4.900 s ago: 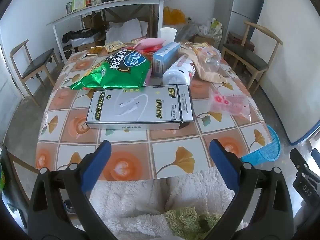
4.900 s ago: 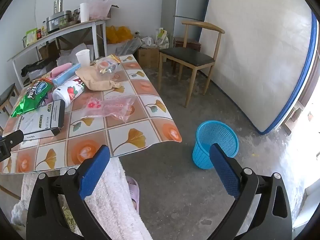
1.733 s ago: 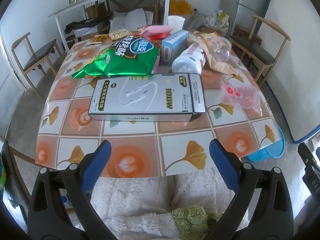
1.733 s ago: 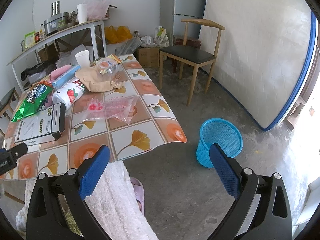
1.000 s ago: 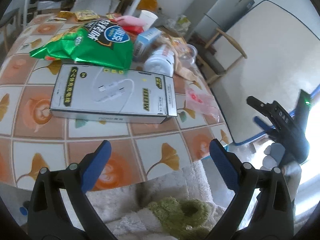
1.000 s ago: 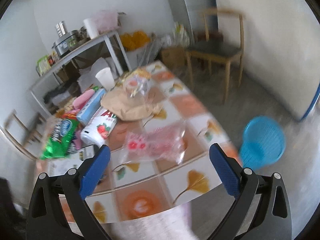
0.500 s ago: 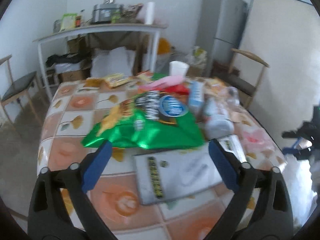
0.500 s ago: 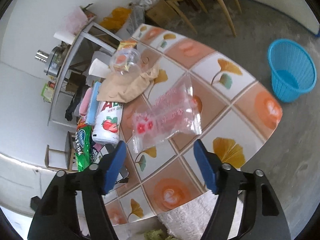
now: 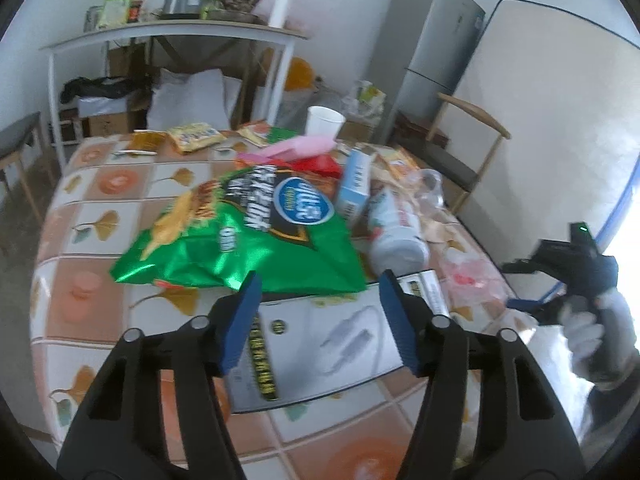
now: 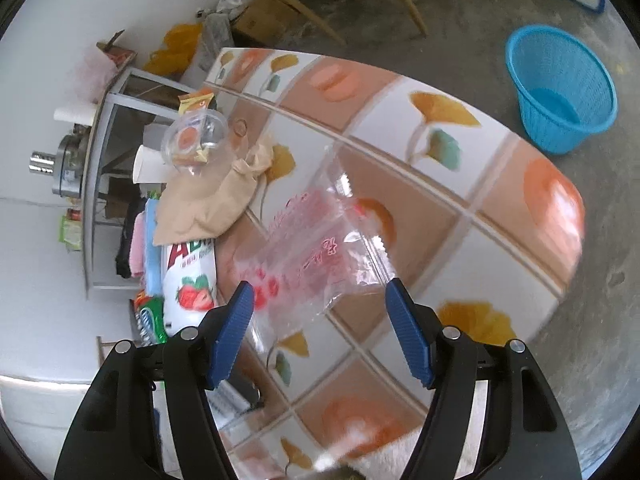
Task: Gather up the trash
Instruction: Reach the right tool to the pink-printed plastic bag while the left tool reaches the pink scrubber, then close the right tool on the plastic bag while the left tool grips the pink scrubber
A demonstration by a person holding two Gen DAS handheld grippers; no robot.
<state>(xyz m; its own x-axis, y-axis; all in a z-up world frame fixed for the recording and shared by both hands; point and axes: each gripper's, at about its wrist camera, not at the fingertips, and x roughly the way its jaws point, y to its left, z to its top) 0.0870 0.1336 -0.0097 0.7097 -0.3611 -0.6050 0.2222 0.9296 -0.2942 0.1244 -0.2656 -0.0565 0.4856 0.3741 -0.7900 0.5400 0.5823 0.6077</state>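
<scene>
A crumpled clear plastic bag with pink print [image 10: 316, 240] lies on the tiled tablecloth [image 10: 460, 152]. My right gripper [image 10: 320, 286] hangs just over its near edge, jaws part-way open around the edge, pads not pressing it. A blue mesh basket [image 10: 560, 88] stands on the floor beyond the table's corner. In the left wrist view a green chip bag [image 9: 240, 232] rests partly on a white charger box [image 9: 328, 336]. My left gripper [image 9: 318, 284] hovers above both. Its jaws are closing with nothing pinched. The right gripper [image 9: 560, 272] shows there in a gloved hand.
A strawberry-print bottle [image 10: 192, 280], a tan paper bag [image 10: 208, 204], a clear plastic cup [image 10: 196, 144], a blue carton [image 9: 354, 188] and a paper cup [image 9: 324, 120] crowd the table's far half. A wooden chair [image 9: 460, 152] and a loaded shelf table [image 9: 172, 32] stand behind.
The right gripper has dropped and rolled toward the pink-printed plastic bag, with its jaws narrower. The left gripper's jaws have narrowed over the chip bag and box.
</scene>
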